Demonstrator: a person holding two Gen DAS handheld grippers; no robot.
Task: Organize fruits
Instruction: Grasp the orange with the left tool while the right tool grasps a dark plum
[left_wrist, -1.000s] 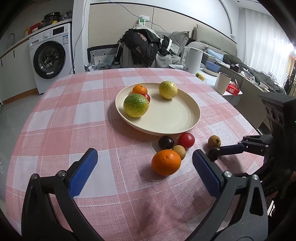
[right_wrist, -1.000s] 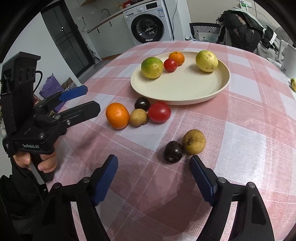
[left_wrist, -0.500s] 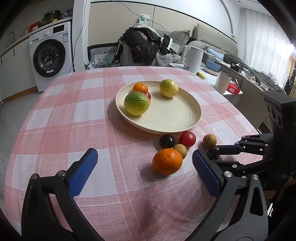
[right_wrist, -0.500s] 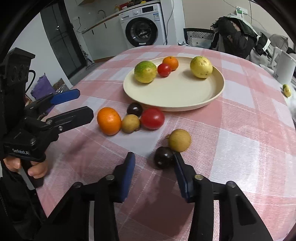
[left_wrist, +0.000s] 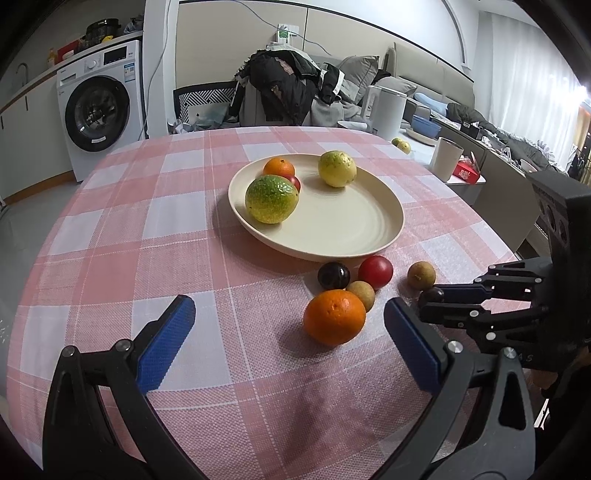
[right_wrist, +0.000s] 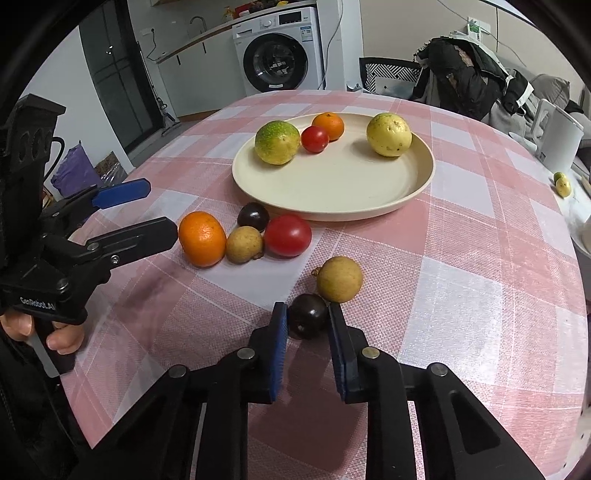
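Low in the right wrist frame, our right gripper (right_wrist: 307, 320) has just closed on the dark fruit (right_wrist: 307, 314), touching a tan fruit (right_wrist: 340, 279). We judge it small, smooth, apt to roll; we pinch across its middle. Left gripper (left_wrist: 291, 332) gapes empty

right gripper (right_wrist: 307, 320) pitched downward, blue pads just closed onto a small dark fruit (right_wrist: 307, 315); left gripper (left_wrist: 288, 334) held with jaws wide apart.

Bare cloth (right_wrist: 461, 295) right of the brown fruit (right_wrist: 340, 279) (plate (right_wrist: 332, 206) beyond).
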